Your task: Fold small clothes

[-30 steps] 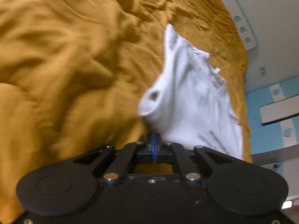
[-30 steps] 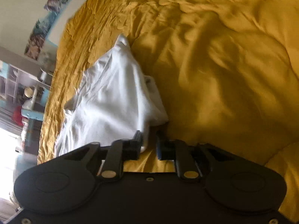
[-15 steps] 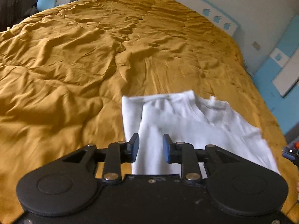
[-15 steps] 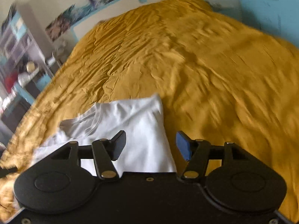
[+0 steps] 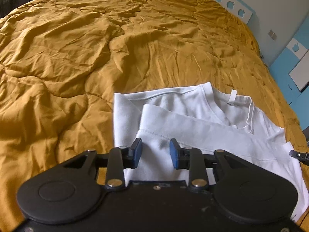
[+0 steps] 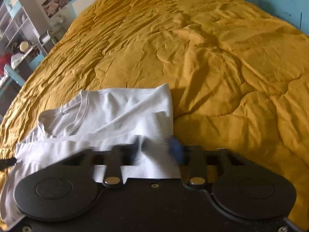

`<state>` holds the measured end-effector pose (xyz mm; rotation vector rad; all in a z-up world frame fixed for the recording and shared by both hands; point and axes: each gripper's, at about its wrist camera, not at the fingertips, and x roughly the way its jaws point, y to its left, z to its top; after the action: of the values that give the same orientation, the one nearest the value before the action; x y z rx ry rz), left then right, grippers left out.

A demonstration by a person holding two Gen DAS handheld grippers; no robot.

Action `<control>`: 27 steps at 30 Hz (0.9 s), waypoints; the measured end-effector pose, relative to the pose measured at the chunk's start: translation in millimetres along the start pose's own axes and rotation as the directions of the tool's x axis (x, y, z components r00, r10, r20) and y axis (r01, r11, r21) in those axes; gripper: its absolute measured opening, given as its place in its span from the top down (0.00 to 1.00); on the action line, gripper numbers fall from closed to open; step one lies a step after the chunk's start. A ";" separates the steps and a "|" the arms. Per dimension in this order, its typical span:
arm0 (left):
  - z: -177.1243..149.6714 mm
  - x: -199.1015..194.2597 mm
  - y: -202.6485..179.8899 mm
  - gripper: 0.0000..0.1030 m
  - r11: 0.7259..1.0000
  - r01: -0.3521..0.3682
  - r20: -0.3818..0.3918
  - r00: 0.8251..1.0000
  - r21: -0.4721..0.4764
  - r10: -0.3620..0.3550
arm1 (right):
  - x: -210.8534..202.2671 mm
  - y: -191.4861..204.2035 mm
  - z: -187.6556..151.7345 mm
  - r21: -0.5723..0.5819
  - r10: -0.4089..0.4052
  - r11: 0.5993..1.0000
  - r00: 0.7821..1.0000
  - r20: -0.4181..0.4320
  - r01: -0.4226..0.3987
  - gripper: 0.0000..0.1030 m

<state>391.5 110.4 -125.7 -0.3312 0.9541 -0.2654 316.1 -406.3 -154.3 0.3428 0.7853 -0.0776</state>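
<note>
A small white T-shirt (image 5: 202, 127) lies folded on the mustard-yellow bedspread (image 5: 96, 48), its collar and label towards the far side. My left gripper (image 5: 155, 152) is open and empty, its blue pads just over the shirt's near left part. In the right wrist view the same shirt (image 6: 115, 114) lies at the lower left. My right gripper (image 6: 157, 150) is open and empty over the shirt's near right edge; its fingers are motion-blurred.
The rumpled bedspread (image 6: 222, 58) fills most of both views. A white wall and blue panels (image 5: 295, 58) stand beyond the bed's far right side. Shelves with clutter (image 6: 17, 38) stand past the bed's left edge in the right wrist view.
One second ago the left gripper was shut on the hanging shirt; both then opened and let go. The shirt now lies flat, and both grippers have drawn back a little.
</note>
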 end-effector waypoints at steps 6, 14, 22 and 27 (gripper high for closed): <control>7.3 -7.0 -3.0 0.66 0.996 -0.081 0.062 0.995 0.028 0.079 | -7.8 3.0 0.0 -0.008 0.013 1.000 0.999 0.031 -0.013 0.83; 14.6 14.3 7.0 0.66 0.996 -0.079 -0.002 0.997 -0.035 0.079 | -2.9 3.4 0.7 0.006 0.000 1.000 1.000 0.012 -0.001 0.83; 13.4 -11.5 2.1 0.95 1.000 -0.028 0.050 0.998 -0.011 0.028 | -12.2 7.8 -0.3 -0.009 0.001 1.000 0.998 0.061 0.000 0.87; 21.3 -54.0 10.7 0.95 0.996 0.058 0.121 0.991 -0.061 -0.051 | -32.1 15.5 7.8 -0.020 0.031 0.999 0.990 0.139 -0.029 0.88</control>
<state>380.1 143.2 -78.1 -0.4280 0.8380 -0.2622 301.7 -396.1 -122.3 0.3289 0.6417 -0.0657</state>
